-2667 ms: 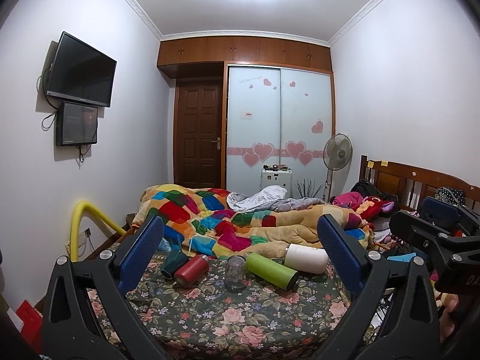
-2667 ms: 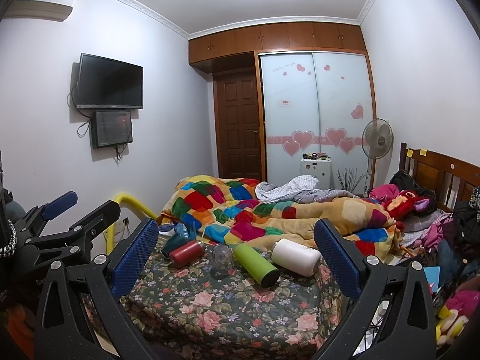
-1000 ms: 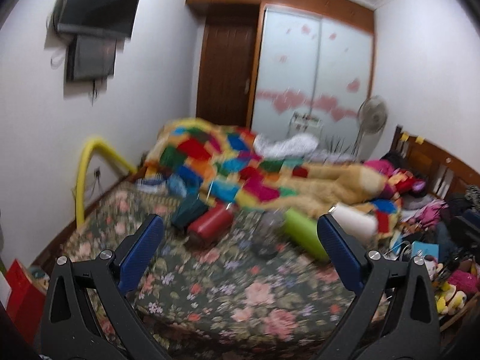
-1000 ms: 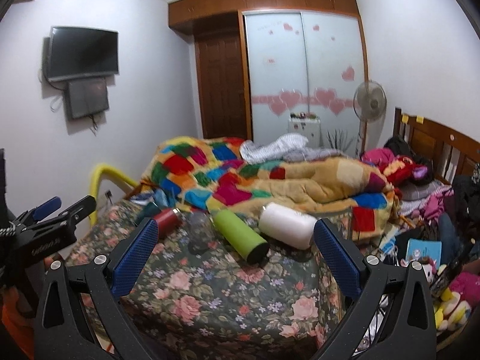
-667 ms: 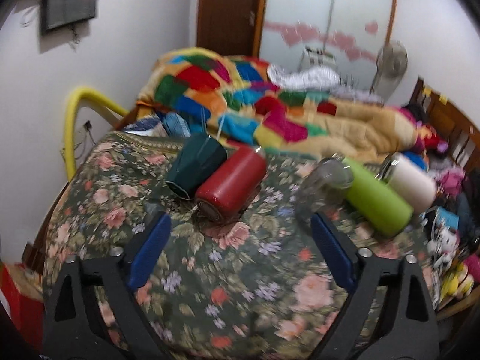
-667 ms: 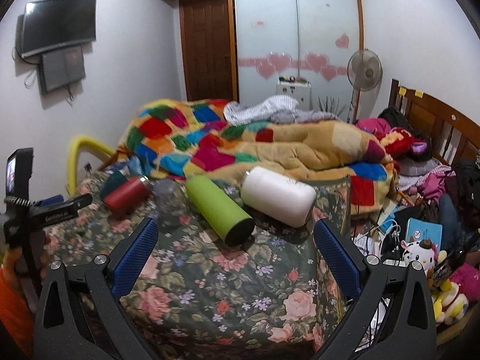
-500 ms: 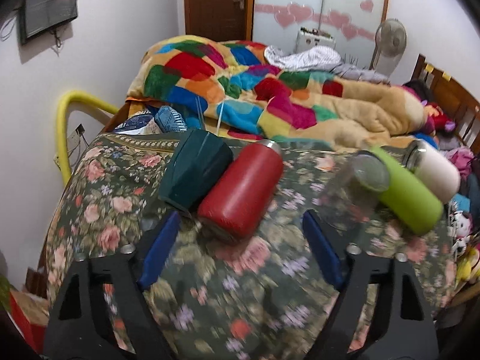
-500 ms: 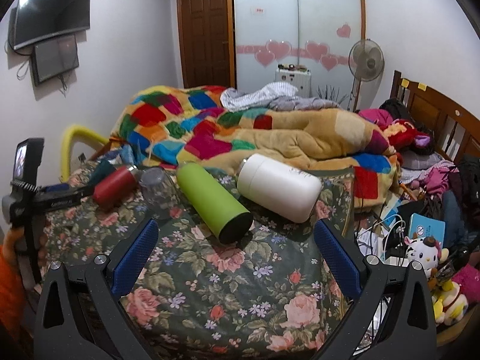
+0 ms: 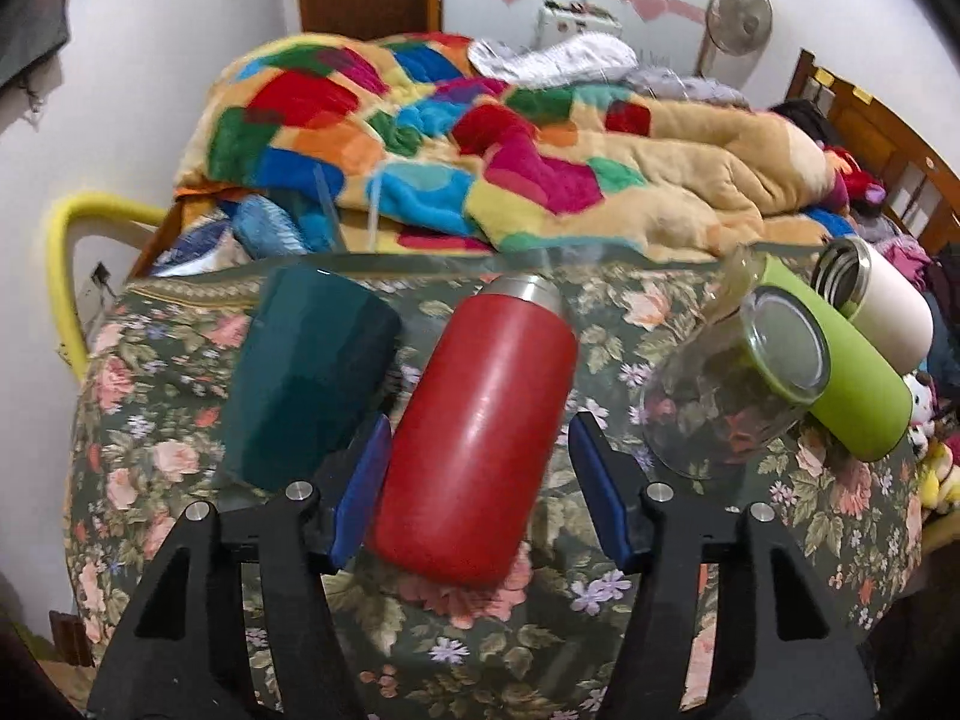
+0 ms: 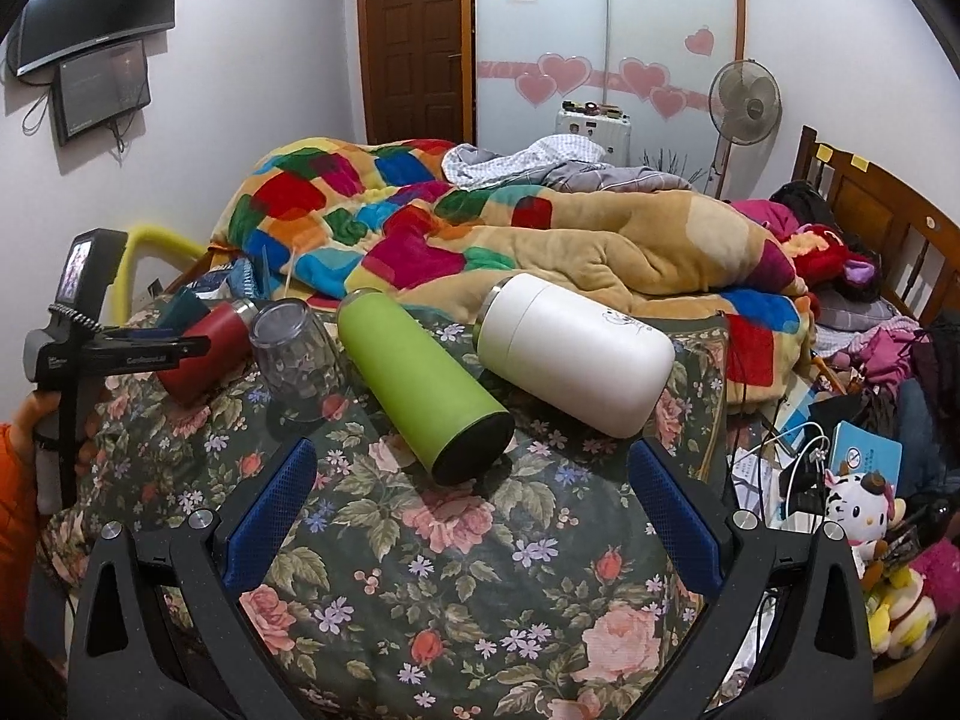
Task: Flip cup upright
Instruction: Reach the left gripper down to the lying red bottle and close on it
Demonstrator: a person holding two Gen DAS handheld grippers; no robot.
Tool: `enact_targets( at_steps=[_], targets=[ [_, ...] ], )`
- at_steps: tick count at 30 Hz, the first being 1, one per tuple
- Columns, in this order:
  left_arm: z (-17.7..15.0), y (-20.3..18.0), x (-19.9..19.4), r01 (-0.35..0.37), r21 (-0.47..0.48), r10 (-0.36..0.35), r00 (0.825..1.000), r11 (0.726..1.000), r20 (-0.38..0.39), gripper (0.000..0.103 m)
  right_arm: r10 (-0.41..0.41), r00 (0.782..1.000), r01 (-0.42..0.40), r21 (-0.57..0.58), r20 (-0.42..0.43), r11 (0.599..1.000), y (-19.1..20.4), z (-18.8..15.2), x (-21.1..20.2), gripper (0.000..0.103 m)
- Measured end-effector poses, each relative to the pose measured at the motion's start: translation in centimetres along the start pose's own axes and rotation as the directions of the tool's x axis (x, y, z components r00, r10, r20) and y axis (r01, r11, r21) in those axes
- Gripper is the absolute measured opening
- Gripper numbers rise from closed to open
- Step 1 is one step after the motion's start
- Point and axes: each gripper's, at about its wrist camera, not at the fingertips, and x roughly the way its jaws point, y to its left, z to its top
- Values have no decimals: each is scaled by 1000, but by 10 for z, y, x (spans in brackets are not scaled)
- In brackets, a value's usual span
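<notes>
Cups were laid on their sides on the floral bed cover (image 9: 600, 648). The red cup (image 9: 480, 438) was placed between the jaws of the left gripper (image 9: 477, 489), which were narrowed around it, perhaps touching on one side. The teal cup (image 9: 306, 384) was just beside it. The right gripper (image 10: 474, 516) was held wide open near the green cup (image 10: 420, 390) and the white cup (image 10: 576, 354).

Crowded along the far edge of the floral bedspread (image 10: 456, 570): teal cup (image 9: 306, 378) touching red bottle (image 9: 480, 438), then glass jar (image 9: 738, 384) against green bottle (image 10: 420, 384), white bottle (image 10: 576, 354) beside. Patchwork quilt (image 10: 480, 240) heaped close behind. Bare room along the near edge.
</notes>
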Motion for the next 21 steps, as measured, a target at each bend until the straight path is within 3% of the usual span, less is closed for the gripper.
enact_targets(
  at_steps=[13,21],
  targets=[
    [8,-7,40,47,6,-47,994,999,-103,65,-3,1000,3,-13,-3,1000,3,-1,3,103],
    [6,-17,51,34,17,-32,995,999,-92,63,-13,1000,13,-9,-5,1000,-1,-4,0,103]
  ],
)
